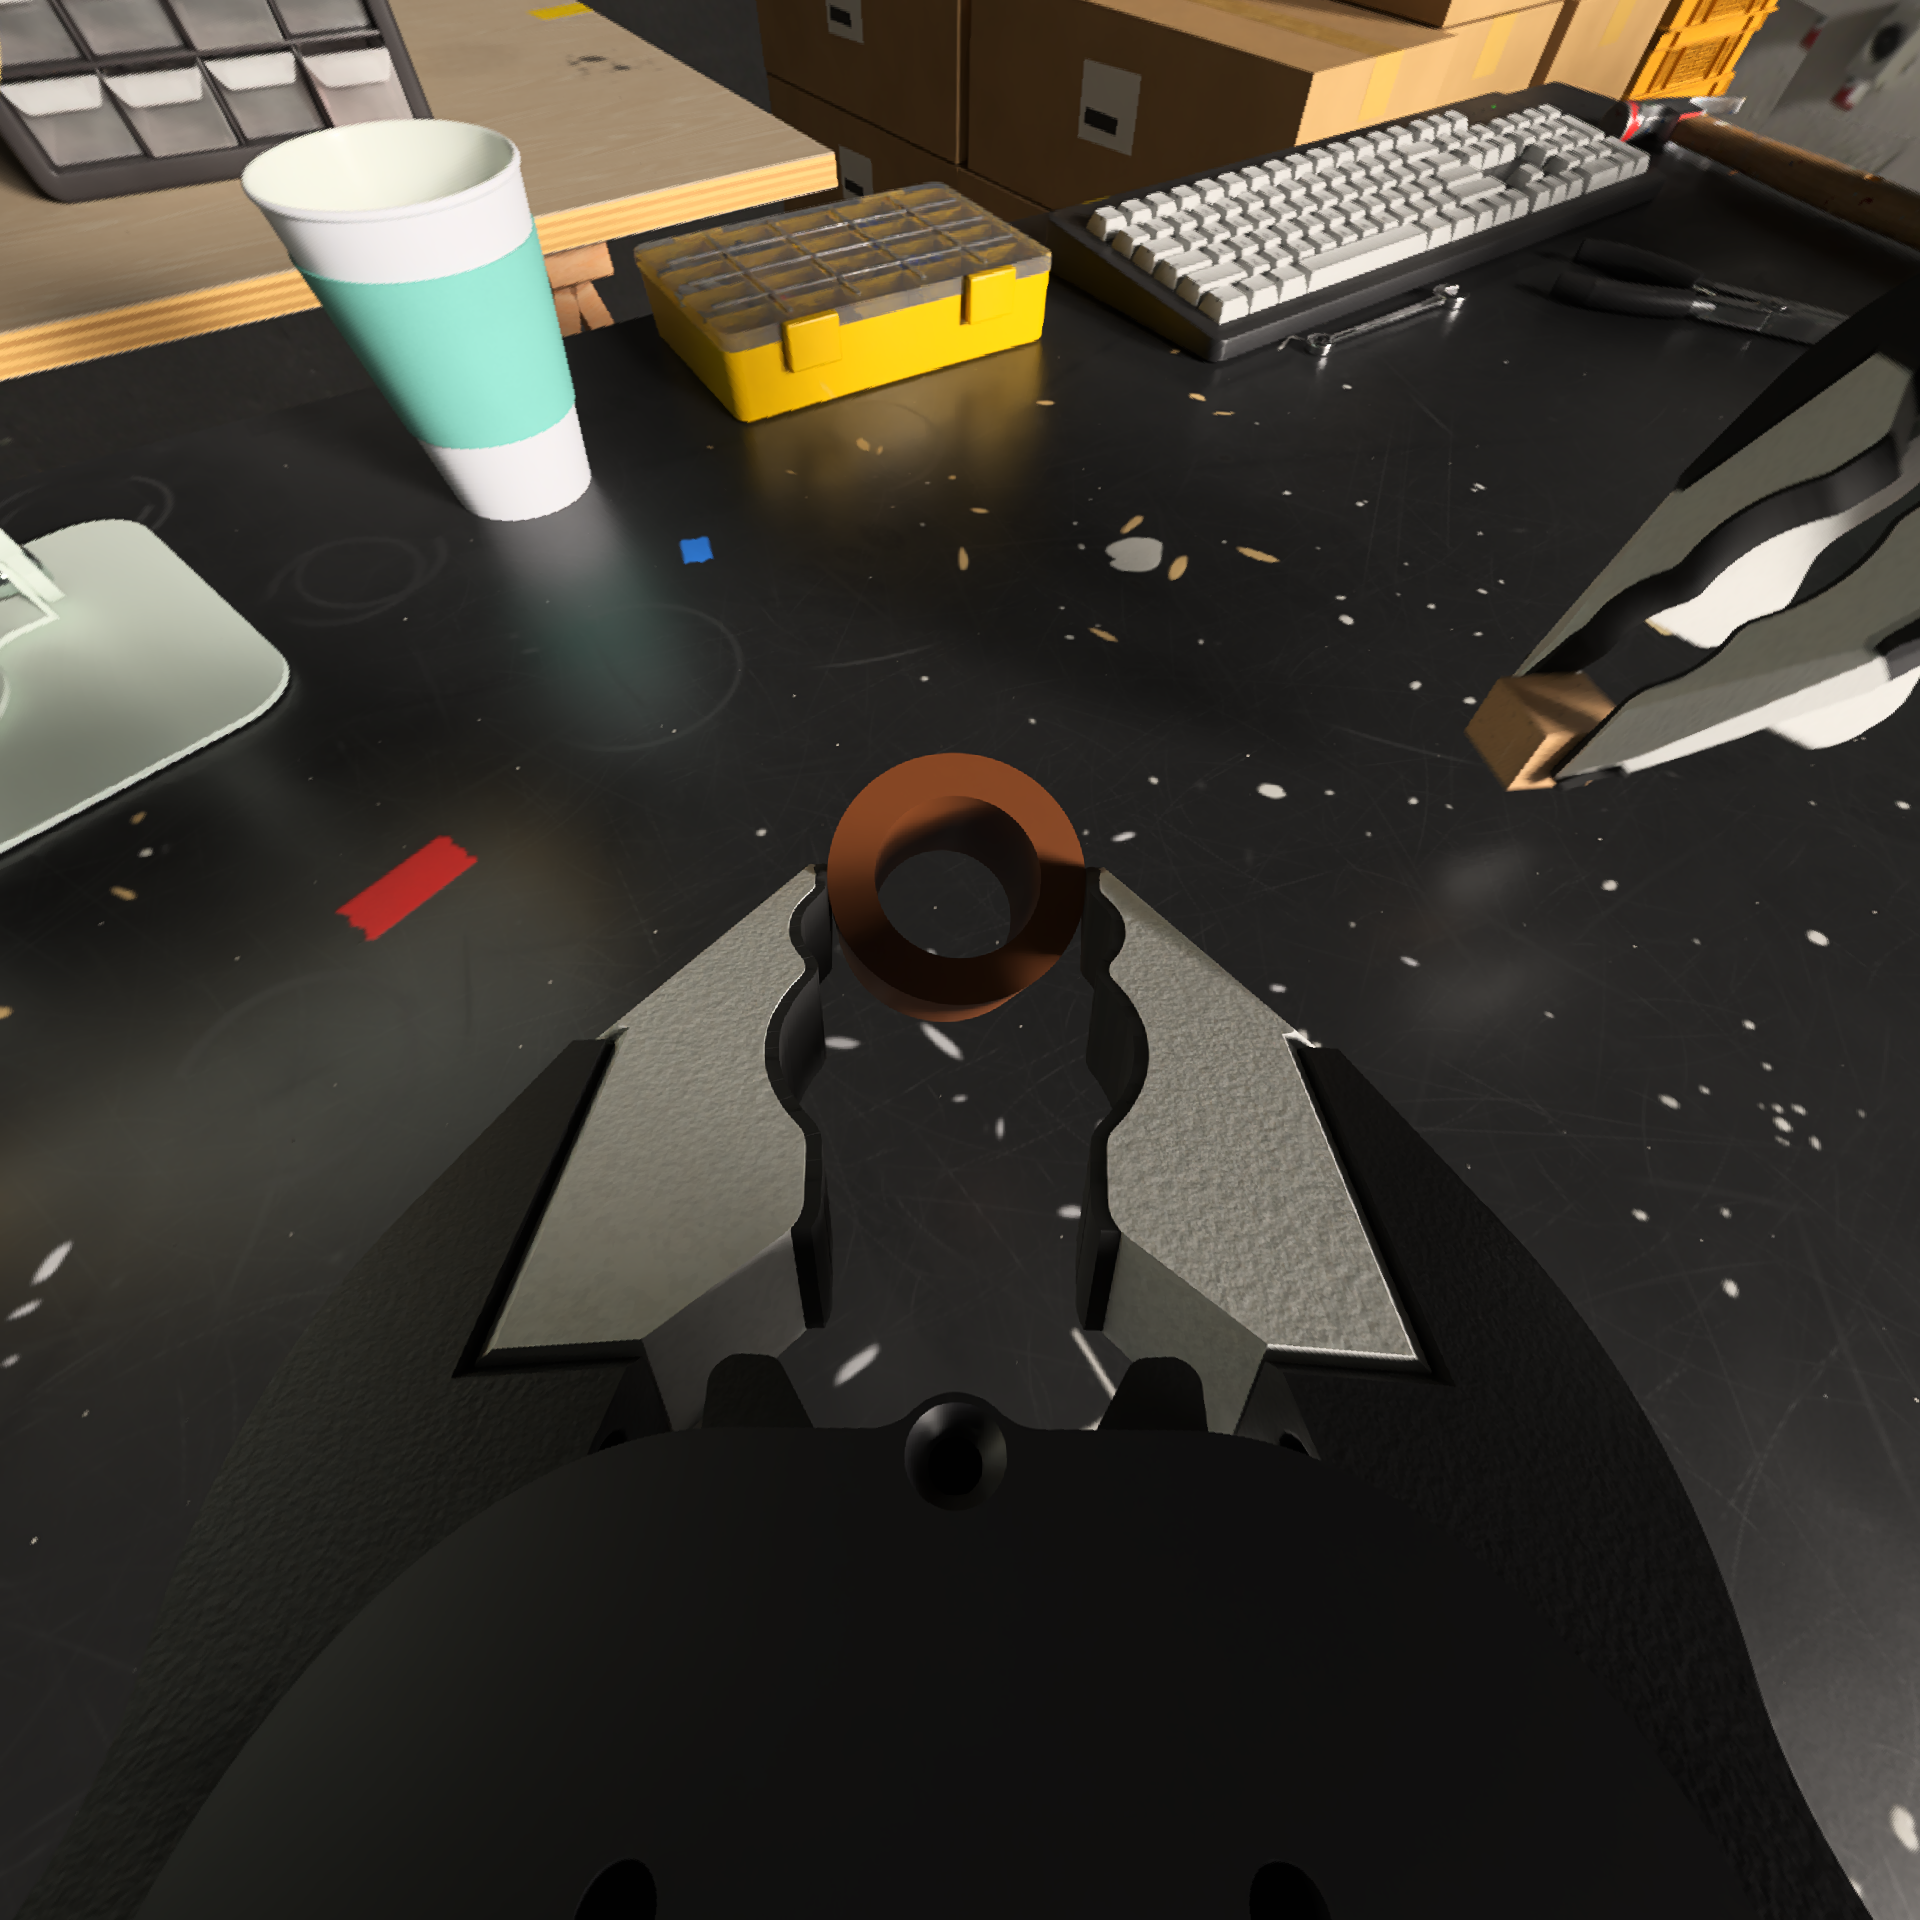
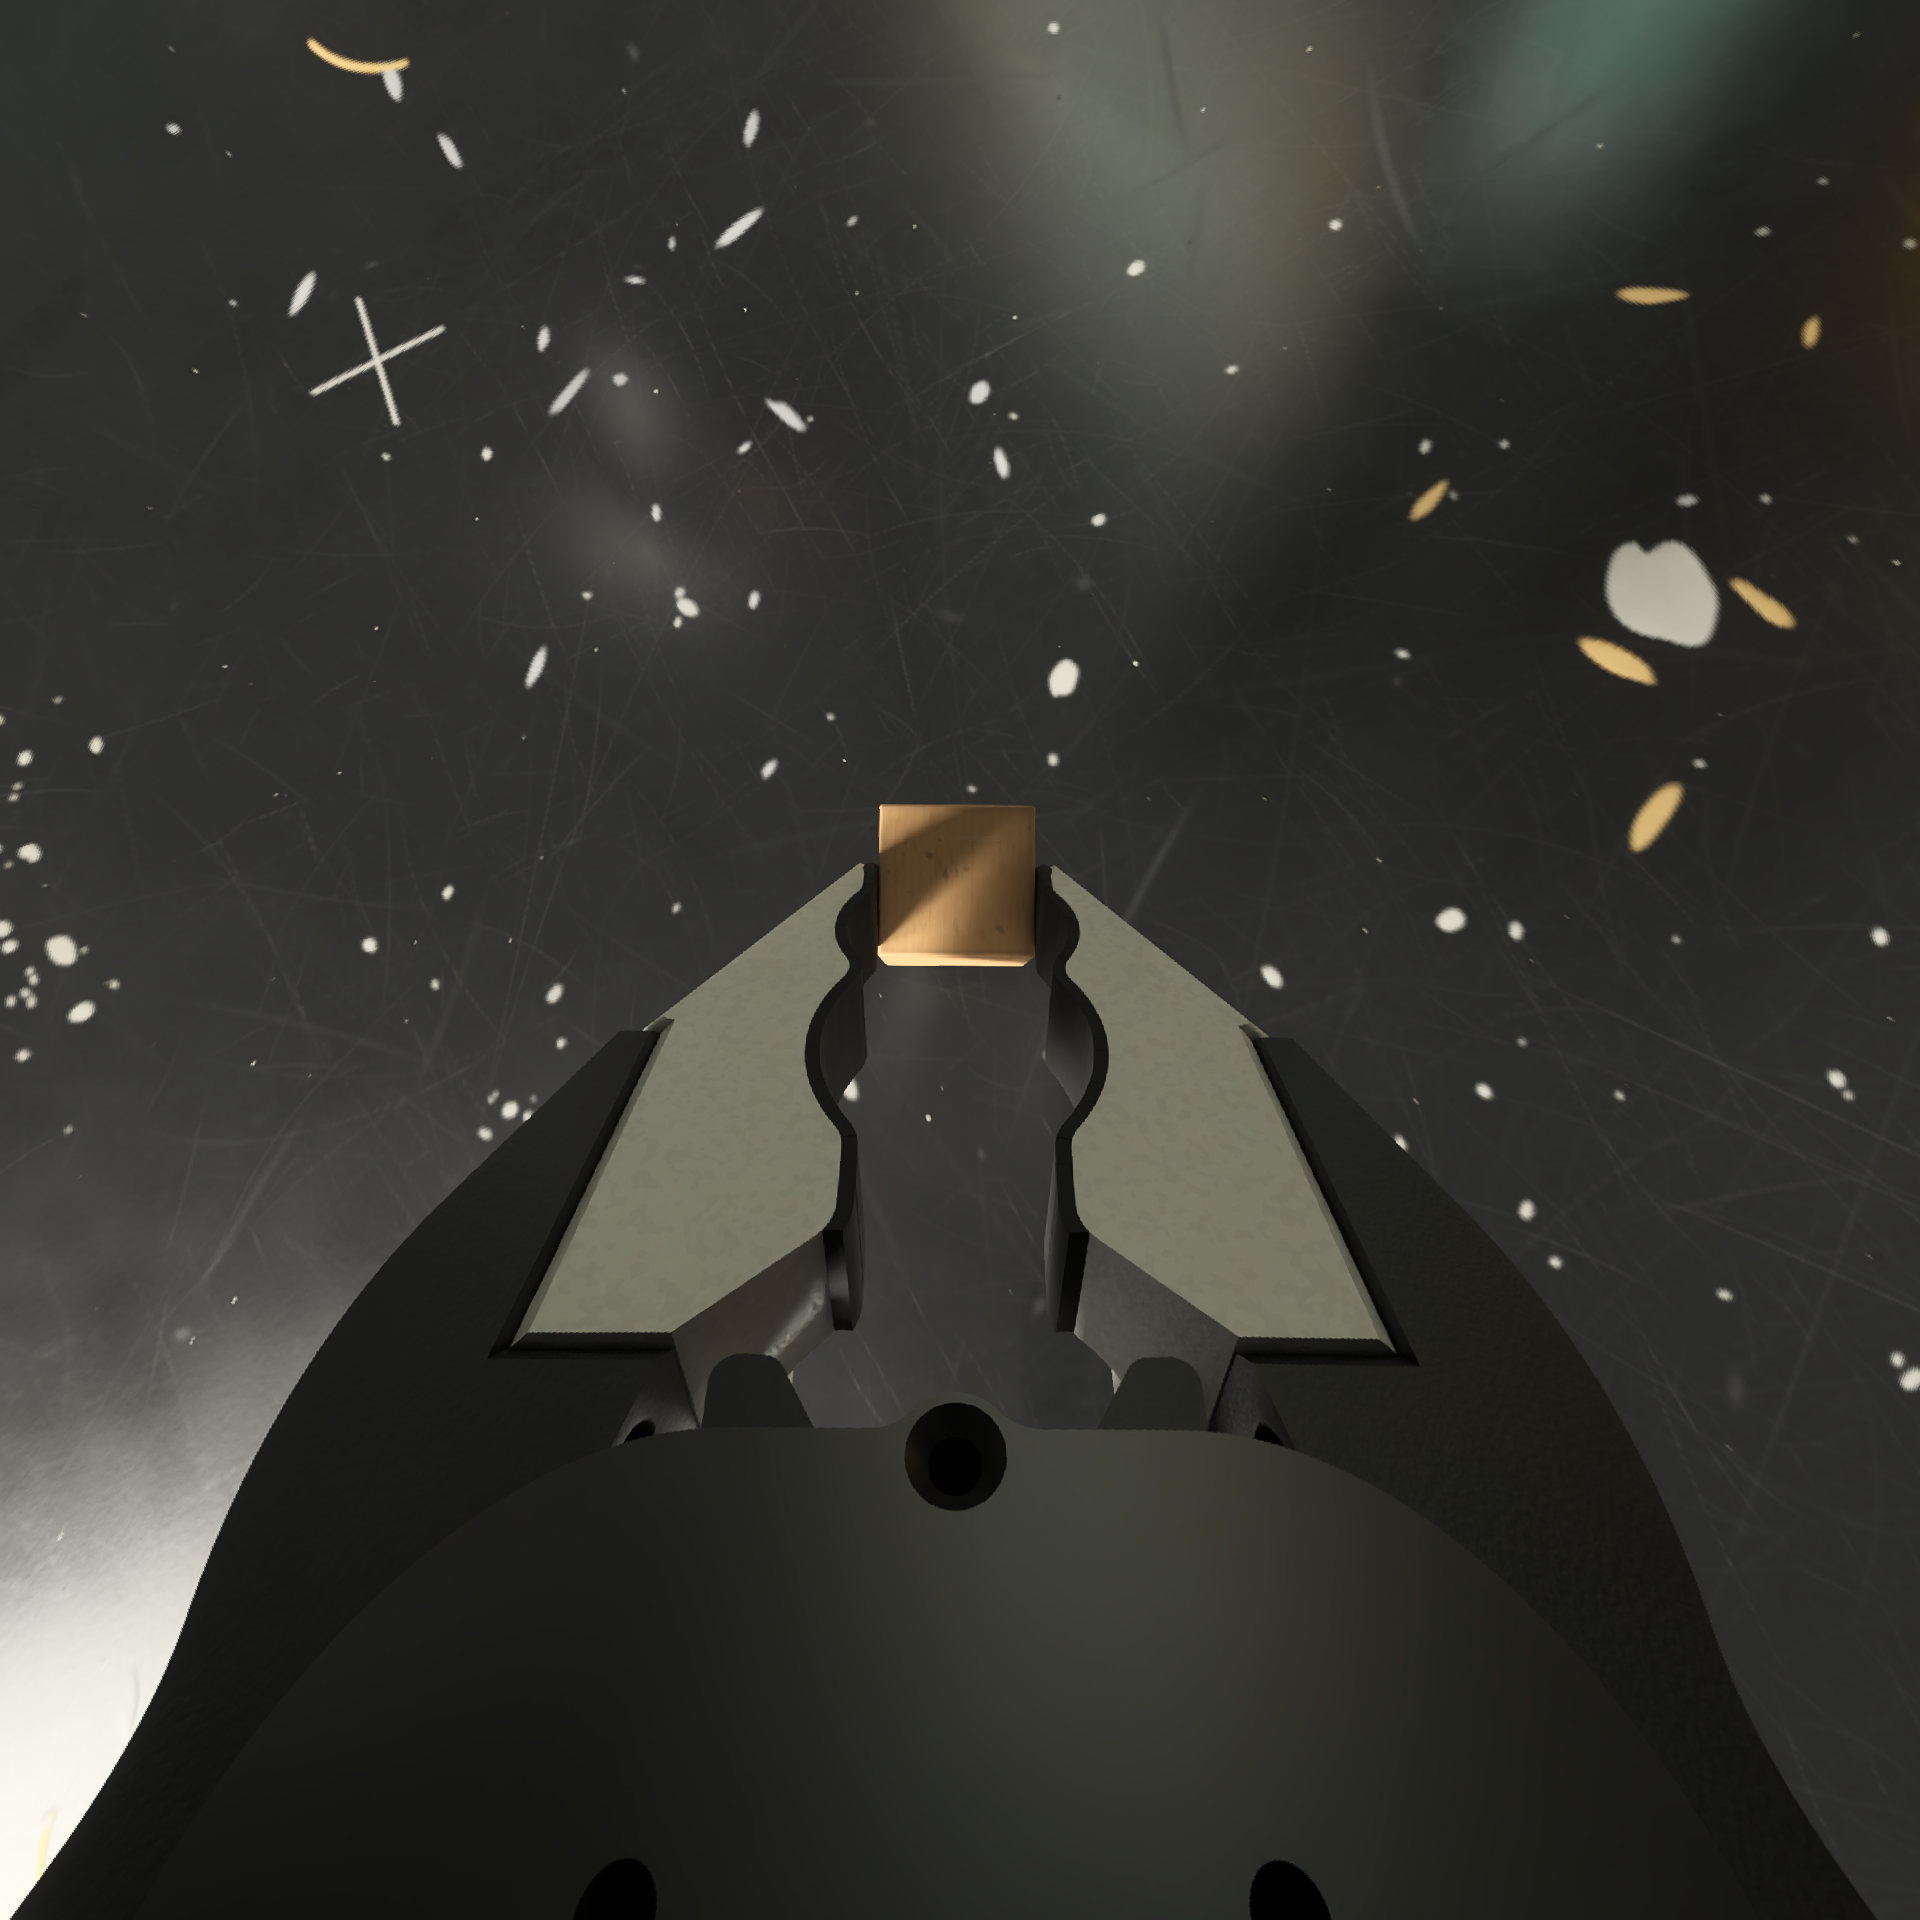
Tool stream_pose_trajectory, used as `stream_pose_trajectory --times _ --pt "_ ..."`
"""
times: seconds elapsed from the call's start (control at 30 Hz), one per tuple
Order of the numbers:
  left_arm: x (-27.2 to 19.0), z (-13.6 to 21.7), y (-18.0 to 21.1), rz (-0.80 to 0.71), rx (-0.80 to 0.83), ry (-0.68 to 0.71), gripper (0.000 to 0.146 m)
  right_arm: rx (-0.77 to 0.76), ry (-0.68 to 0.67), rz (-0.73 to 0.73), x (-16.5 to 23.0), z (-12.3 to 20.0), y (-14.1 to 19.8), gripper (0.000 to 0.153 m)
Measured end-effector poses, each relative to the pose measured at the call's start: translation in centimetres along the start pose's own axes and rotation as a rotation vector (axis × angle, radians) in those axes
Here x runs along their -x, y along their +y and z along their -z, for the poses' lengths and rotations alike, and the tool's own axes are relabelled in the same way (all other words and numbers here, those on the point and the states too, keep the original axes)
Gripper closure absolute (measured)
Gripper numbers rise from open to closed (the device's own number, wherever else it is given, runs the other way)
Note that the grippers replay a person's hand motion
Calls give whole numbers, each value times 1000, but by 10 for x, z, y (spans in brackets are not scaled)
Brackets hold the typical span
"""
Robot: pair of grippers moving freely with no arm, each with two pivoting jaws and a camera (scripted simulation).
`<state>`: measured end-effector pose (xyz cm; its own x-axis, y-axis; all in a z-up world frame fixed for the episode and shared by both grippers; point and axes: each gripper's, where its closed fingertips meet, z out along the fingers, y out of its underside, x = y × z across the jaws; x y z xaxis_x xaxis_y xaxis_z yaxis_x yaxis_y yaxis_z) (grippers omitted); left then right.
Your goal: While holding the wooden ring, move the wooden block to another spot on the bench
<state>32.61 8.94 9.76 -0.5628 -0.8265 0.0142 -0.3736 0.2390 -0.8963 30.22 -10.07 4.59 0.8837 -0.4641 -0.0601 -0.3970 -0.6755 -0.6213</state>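
In the left wrist view my left gripper (image 1: 956, 894) is shut on a brown wooden ring (image 1: 956, 821), held tilted between its fingertips above the dark bench (image 1: 1039, 644). In the right wrist view my right gripper (image 2: 957, 883) is shut on a small light wooden block (image 2: 957, 883), held at the fingertips above the speckled bench (image 2: 727, 520). The right gripper (image 1: 1558, 748) with the block (image 1: 1538, 722) also shows at the right edge of the left wrist view, to the right of the ring and apart from it.
A white and teal paper cup (image 1: 436, 312) stands at far left. A yellow parts box (image 1: 842, 296), a keyboard (image 1: 1371, 208), pliers (image 1: 1683, 291), cardboard boxes (image 1: 1039, 94) and a pale green base (image 1: 135, 665) lie around. Red tape (image 1: 405, 886) and blue tape (image 1: 695, 549) mark the bench.
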Motion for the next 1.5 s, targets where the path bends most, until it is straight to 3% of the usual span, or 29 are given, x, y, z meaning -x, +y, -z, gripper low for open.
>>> stream_pose_trajectory --times 0.2,0.7,1.5 --pt "-4 -5 -4 -14 -7 15 98 27 35 12 5 -25 -2 123" --pt "-4 -5 -4 -6 -10 20 98 18 43 -19 0 -38 2 123" --pt "-3 -4 -4 -12 -10 14 98 -4 13 -18 4 -37 3 123"
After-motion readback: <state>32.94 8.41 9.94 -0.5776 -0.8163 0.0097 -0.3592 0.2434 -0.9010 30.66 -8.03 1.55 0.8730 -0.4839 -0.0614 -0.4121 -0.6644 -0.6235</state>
